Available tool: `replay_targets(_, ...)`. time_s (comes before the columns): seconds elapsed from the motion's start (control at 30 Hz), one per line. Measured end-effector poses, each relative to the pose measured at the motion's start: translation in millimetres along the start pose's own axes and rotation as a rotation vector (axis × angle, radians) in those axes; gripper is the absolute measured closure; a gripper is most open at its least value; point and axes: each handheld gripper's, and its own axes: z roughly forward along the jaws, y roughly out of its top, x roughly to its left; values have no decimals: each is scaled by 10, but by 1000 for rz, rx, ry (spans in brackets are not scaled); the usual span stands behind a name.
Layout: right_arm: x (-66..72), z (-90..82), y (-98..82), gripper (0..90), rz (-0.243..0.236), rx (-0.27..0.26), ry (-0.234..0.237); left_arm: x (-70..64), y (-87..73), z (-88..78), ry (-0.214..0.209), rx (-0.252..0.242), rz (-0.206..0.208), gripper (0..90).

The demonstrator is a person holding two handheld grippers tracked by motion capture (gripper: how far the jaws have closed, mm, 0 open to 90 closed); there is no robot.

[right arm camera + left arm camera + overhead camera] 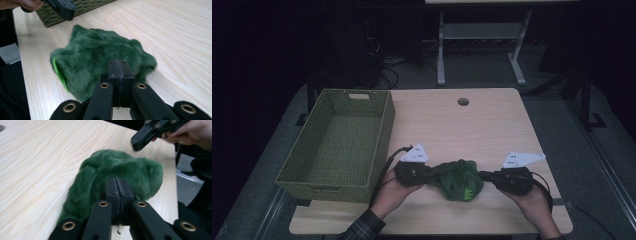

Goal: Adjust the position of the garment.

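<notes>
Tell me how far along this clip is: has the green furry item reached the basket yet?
Not yet. The woven green basket sits with nothing in it at the table's left. In hand: the left tool and right tool flank the green furry item near the front edge, jaws pressed together at its fur. Left, presumably: lifting it across into the basket.

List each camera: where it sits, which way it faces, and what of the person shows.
High view: above the near edge, looking forward and down on the table; both hands show.
Left gripper view: rides the left gripper, facing the green plush; the other hand shows.
Right gripper view: rides the right gripper, facing the basket.
All views share the plush.
</notes>
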Motion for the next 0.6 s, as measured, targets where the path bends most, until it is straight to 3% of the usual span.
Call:
replay_targets(0.13, 65, 108, 55, 900, -25, 14, 42, -23, -7, 174, -23, 31, 2, 895)
replay_targets(0.3, 108, 225, 47, 900, -29, 50, 63, -37, -166, 290, -52, 111, -15, 897)
replay_targets(0.6, 124, 435, -64, 900, -28, 166, 75, -14, -409, 420, -36, 232, -12, 898)
